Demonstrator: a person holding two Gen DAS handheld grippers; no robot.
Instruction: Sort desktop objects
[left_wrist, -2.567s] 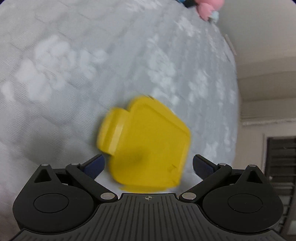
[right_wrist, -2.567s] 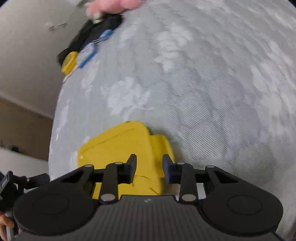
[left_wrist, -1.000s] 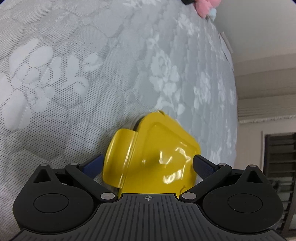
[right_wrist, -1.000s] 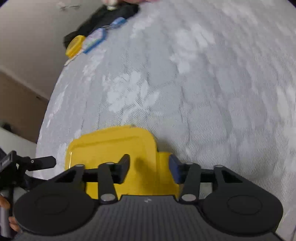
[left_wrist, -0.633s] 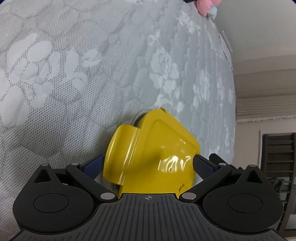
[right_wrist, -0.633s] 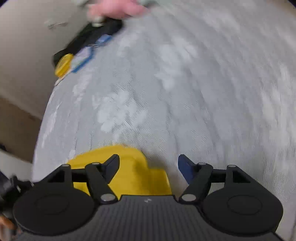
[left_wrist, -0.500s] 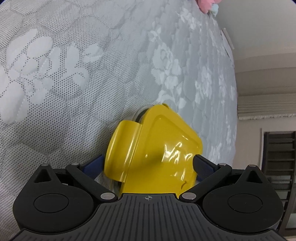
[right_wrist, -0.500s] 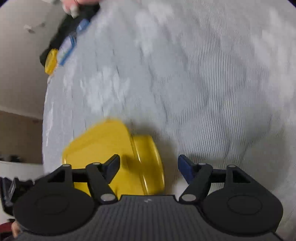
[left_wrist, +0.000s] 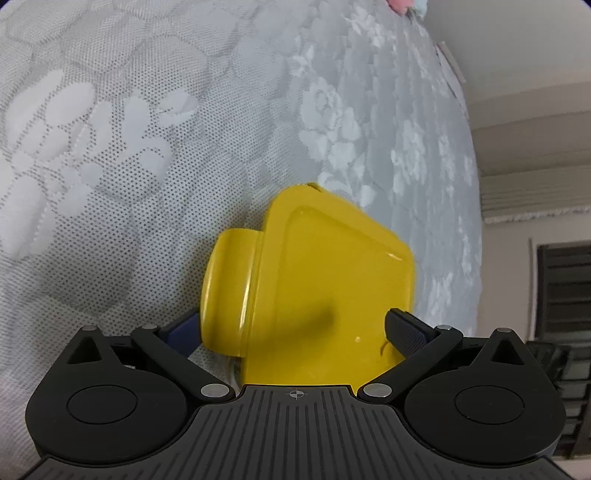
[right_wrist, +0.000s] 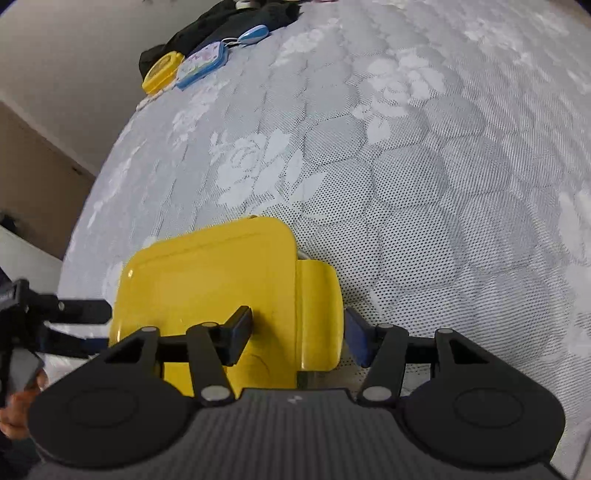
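Two grippers meet on a yellow box on a grey quilted bed.

The left gripper (left_wrist: 293, 328) is clamped across the box (left_wrist: 325, 291), pads on its flap side and far side. The right gripper (right_wrist: 297, 341) has just been narrowing; its jaws straddle the box's flap (right_wrist: 319, 314), the right pad just beside it, contact unclear. Only the right view shows a black cloth (right_wrist: 221, 22), a small yellow case (right_wrist: 162, 72) and a blue case (right_wrist: 201, 64) by the bed's (right_wrist: 424, 166) far edge. No writing is legible. Open quilt spreads wide to the right.
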